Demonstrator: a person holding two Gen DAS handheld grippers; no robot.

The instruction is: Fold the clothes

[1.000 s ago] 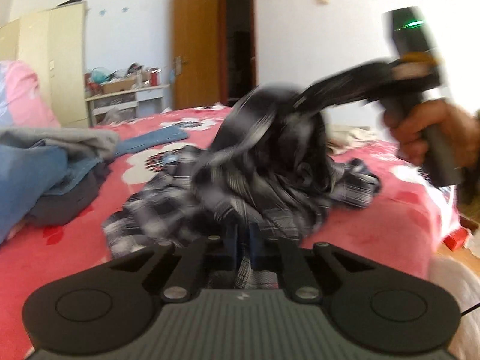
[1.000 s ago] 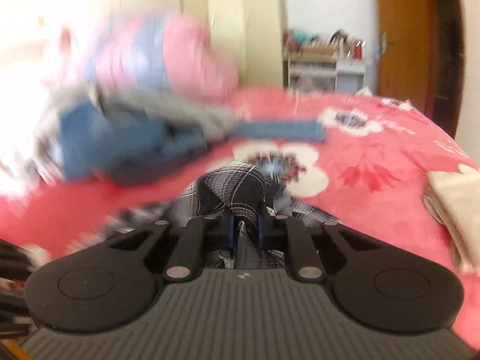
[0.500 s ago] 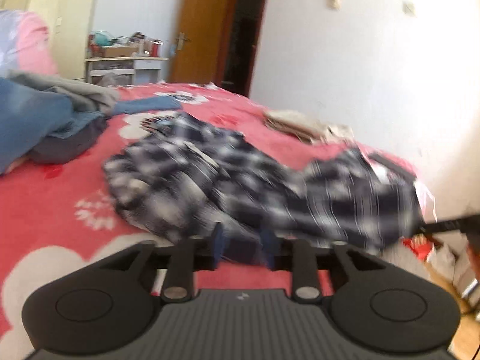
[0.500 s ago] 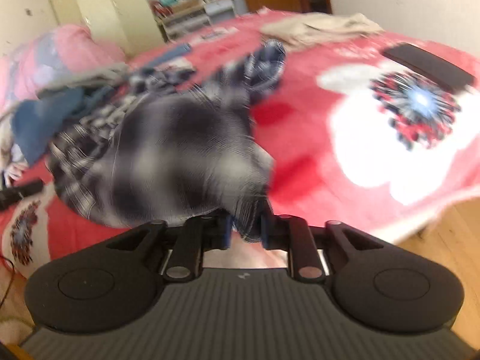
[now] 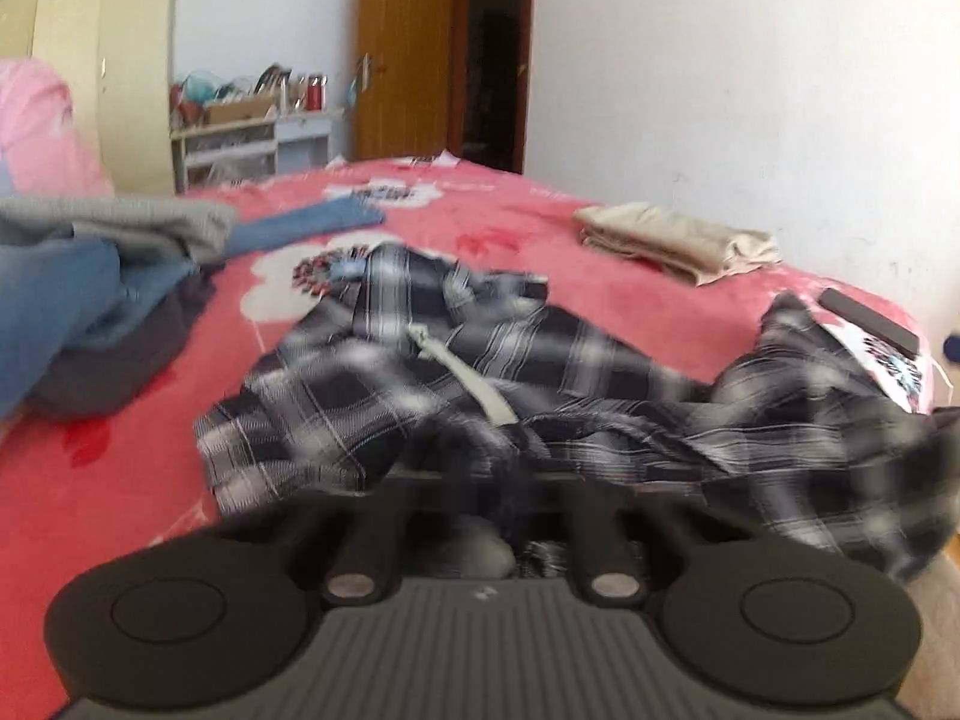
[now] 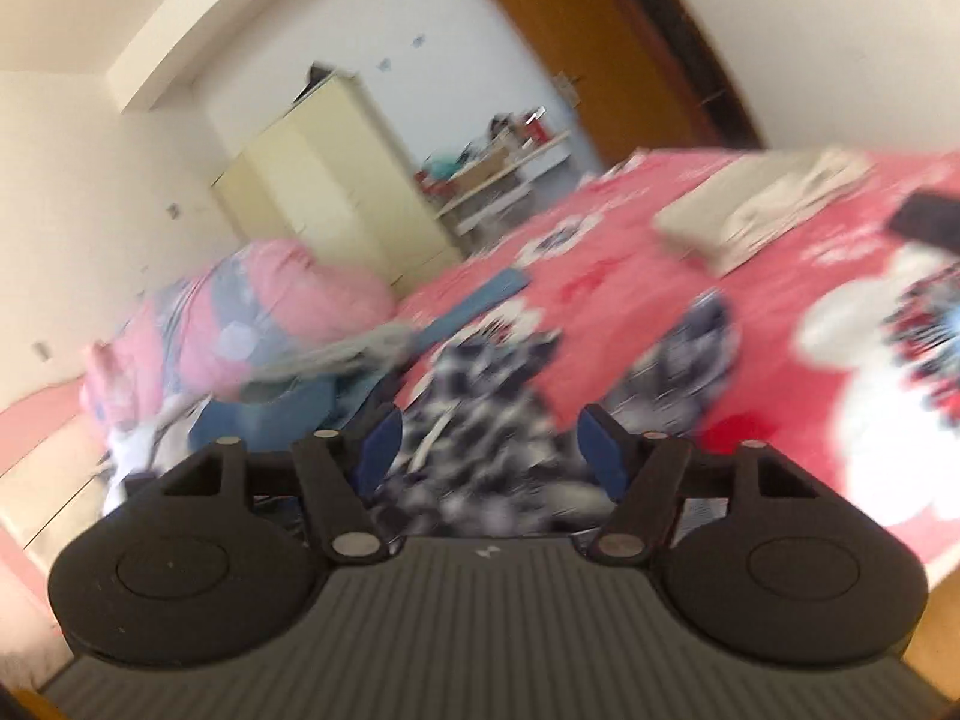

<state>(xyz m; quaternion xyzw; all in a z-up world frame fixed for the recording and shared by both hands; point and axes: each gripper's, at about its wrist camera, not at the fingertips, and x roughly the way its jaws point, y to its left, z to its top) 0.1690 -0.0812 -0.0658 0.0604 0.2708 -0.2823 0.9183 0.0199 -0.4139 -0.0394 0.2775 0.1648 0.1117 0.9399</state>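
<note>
Right tongs (image 6: 489,453) have let go, now spread over the shirt (image 5: 456,378). Left tongs (image 5: 480,516): cloth hides them, grip unclear. Shirt spread rumpled on bed (image 5: 90,492), unfolded.

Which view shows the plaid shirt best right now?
Left wrist. The plaid shirt lies spread across the red bedspread, mostly sharp, collar and pale label visible. The right wrist view shows only a motion-blurred patch of it between the open right gripper's fingers.
</note>
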